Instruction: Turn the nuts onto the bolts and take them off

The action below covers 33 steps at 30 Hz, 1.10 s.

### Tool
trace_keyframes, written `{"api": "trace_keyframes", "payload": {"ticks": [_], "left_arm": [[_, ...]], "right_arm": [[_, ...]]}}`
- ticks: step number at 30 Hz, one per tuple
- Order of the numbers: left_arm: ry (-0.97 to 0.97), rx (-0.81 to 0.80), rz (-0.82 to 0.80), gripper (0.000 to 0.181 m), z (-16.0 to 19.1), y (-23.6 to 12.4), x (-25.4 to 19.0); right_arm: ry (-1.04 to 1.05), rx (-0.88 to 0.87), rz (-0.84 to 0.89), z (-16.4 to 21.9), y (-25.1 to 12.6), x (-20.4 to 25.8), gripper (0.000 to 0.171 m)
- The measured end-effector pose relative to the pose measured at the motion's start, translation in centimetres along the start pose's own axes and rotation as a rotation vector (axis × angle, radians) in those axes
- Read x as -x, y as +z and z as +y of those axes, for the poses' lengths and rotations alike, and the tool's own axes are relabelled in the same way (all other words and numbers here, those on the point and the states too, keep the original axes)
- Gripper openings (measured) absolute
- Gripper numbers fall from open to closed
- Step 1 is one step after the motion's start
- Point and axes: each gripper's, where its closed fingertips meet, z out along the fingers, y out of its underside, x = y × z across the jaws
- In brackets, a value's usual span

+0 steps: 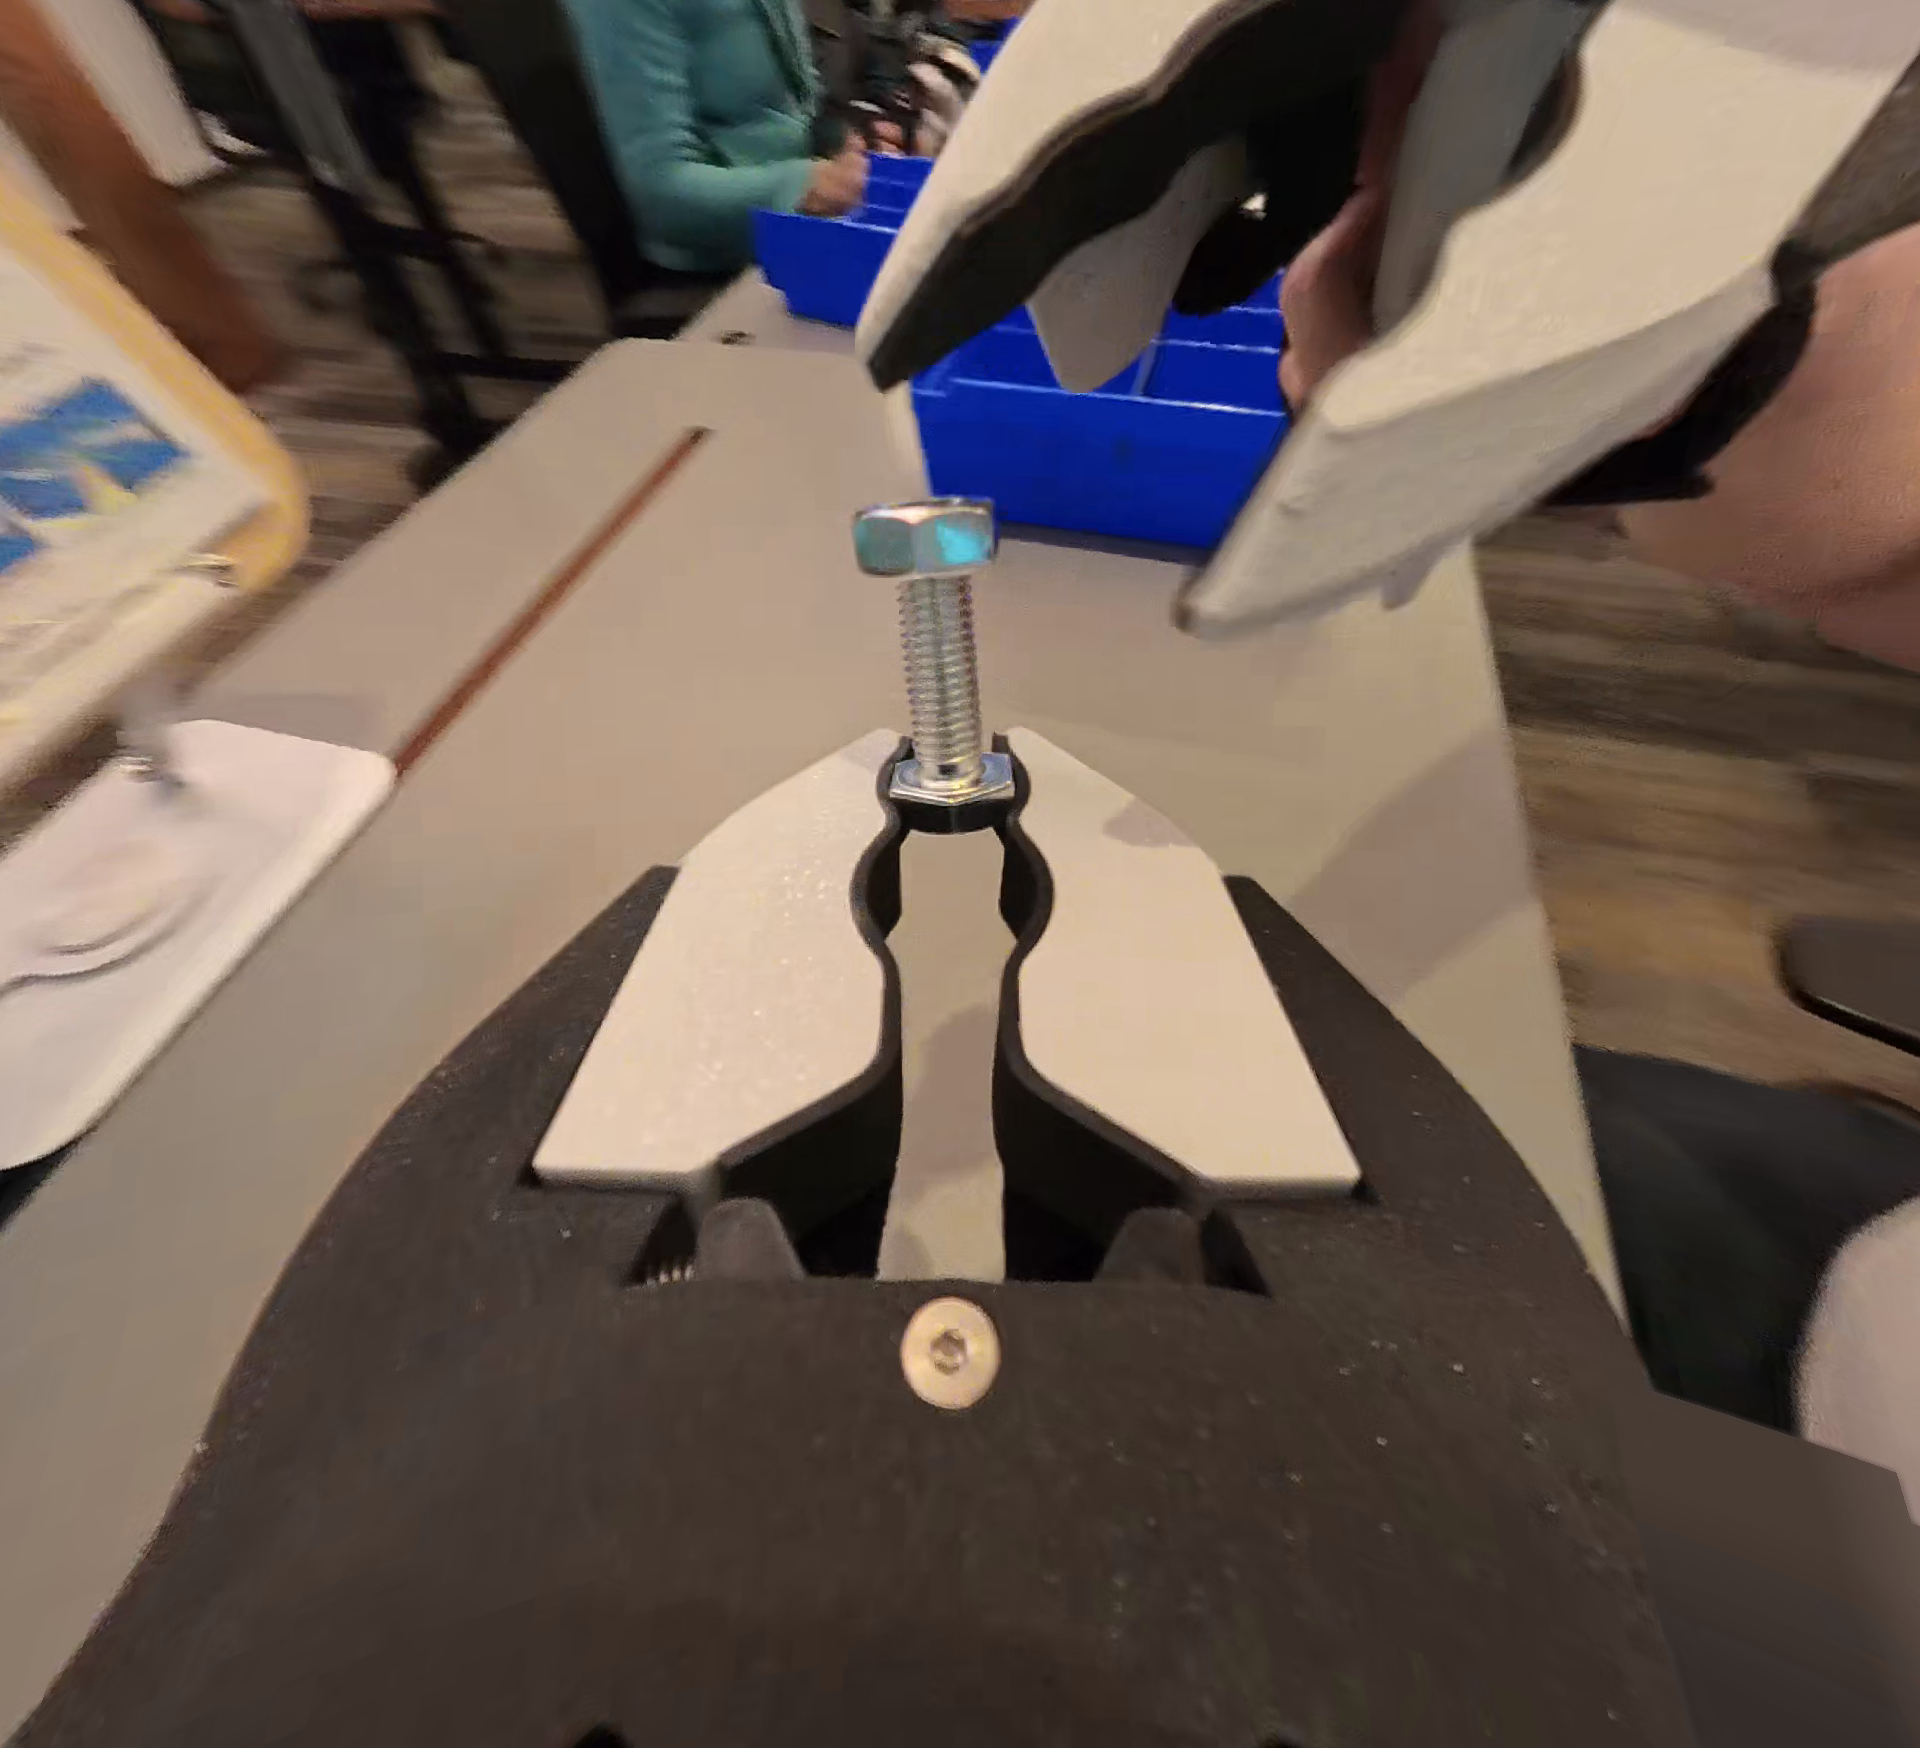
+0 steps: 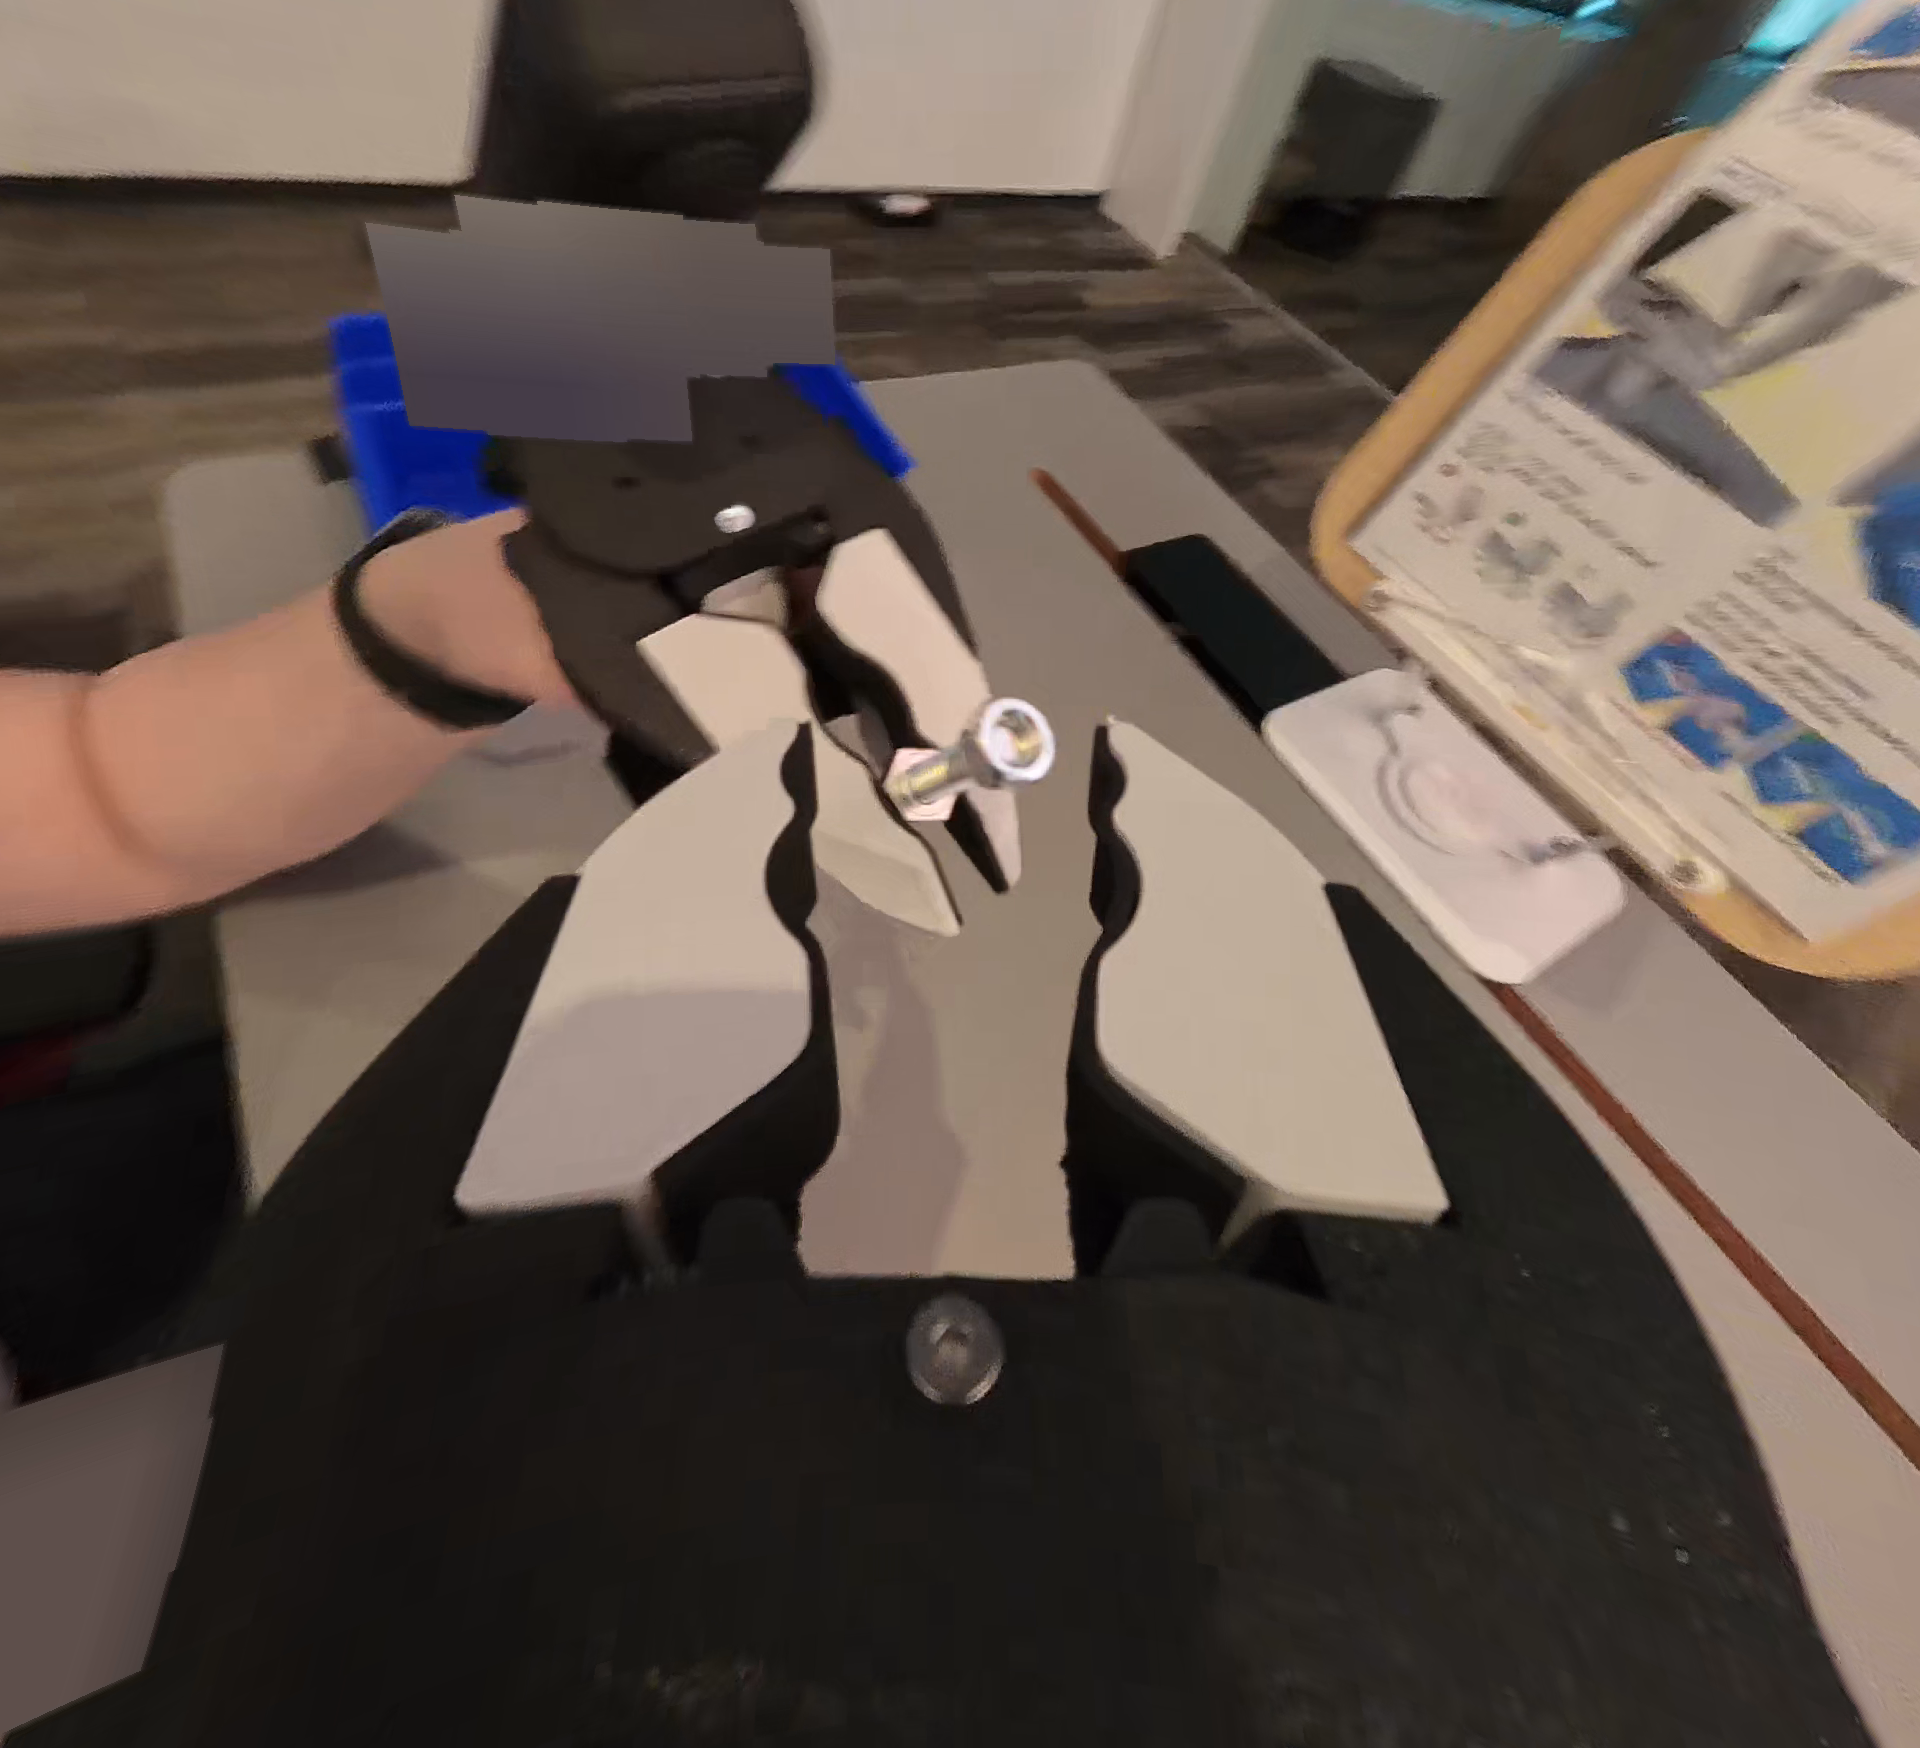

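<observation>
The left gripper [image 1: 951, 789] has its jaws drawn in tight on a hex nut [image 1: 950, 781], pinched in the notch at the fingertips, with only a narrow gap left between the fingers behind it. A zinc-plated hex bolt [image 1: 932, 628] is threaded into that nut and stands up out of it, its head at the far end and most of the thread bare between head and nut. The right gripper [image 1: 1029, 493] hangs just above and to the right of the bolt head, jaws spread wide and holding nothing; its fingertips are clear of the bolt. In the right wrist view the bolt [image 2: 987, 758] points toward the camera between the spread fingers [image 2: 1174, 867]. All this is held over a grey table [image 1: 727, 659]. Behind sits a blue divided parts bin [image 1: 1091, 451], whose contents are too blurred to make out. A wood-framed instruction board [image 2: 1621, 576] leans at one side, over a white pad [image 2: 1455, 836].
</observation>
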Motion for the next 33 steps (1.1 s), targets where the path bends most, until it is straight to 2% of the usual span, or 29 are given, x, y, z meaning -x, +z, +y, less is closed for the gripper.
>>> {"api": "trace_keyframes", "payload": {"ticks": [3, 7, 8, 11, 14, 17, 21, 25, 30, 33], "left_arm": [[0.041, -0.044, -0.116, 0.014, -0.8, -0.1, 0.9], [0.086, -0.068, -0.205, 0.014, -1.4, -0.4, 1.4], [0.101, -0.062, -0.221, 0.014, -1.4, -0.5, 1.5], [0.103, -0.067, -0.228, 0.014, -1.6, -0.6, 1.5], [0.103, -0.057, -0.189, 0.014, -1.5, -0.7, 1.0], [0.087, -0.070, 0.003, 0.014, -1.7, -1.1, -1.3], [0.019, -0.041, 0.471, 0.014, -1.5, -3.1, -7.7], [-0.035, 0.033, 0.804, 0.014, -0.3, -4.3, -12.4], [-0.126, 0.037, 1.058, 0.014, 0.0, -5.5, -14.3], [-0.136, 0.017, 1.082, 0.014, -0.2, -5.5, -14.2]], "right_arm": [[0.039, -0.091, 0.087, -0.4, 0.3, -1.6, 0.043], [0.190, -0.091, -0.018, 0.0, 1.5, -1.1, 0.041], [0.215, -0.105, -0.040, -0.2, 1.6, -1.1, 0.037], [0.238, -0.133, -0.101, -0.8, 1.5, -0.8, 0.018], [0.181, -0.110, -0.131, -0.7, 1.3, -0.4, 0.018], [0.048, -0.115, -0.281, -1.0, 0.3, 1.1, 0.018], [-0.232, -0.183, -0.620, -0.7, -2.8, 5.1, 0.018], [-0.394, -0.211, -0.849, 0.5, -4.9, 8.3, 0.018], [-0.442, -0.255, -0.949, 1.0, -5.5, 9.6, 0.018], [-0.486, -0.287, -0.926, 0.8, -5.4, 9.6, 0.018]]}}
